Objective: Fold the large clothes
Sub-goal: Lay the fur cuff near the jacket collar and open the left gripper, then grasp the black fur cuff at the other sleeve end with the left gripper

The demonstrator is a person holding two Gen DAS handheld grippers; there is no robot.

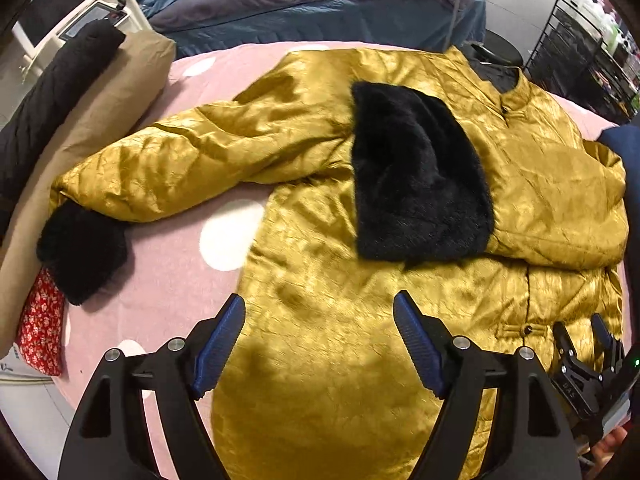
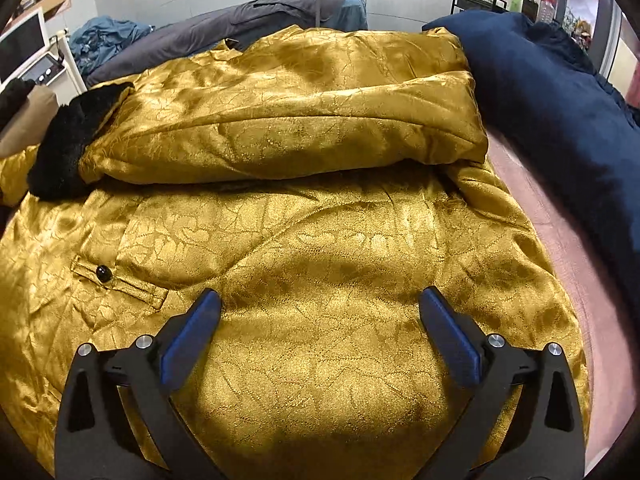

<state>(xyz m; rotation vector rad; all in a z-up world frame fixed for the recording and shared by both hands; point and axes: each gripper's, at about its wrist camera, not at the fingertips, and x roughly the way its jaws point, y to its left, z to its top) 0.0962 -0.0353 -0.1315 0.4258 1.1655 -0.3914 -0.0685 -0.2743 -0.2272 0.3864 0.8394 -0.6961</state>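
Your left tool (image 1: pixel 319 300) and right tool (image 2: pixel 320 294) (both gaping, gripping nothing) hover over the gold jacket (image 1: pixel 320 208).

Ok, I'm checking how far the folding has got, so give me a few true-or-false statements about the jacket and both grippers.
1. One sleeve is folded across the jacket. True.
2. The other sleeve is folded in too. False: it lies stretched out on the pink sheet.
3. The right gripper is clamped on cloth. False: it is open, nothing pinched.
4. The left gripper is open above the jacket. True.
5. The cuffs are black and furry. True.
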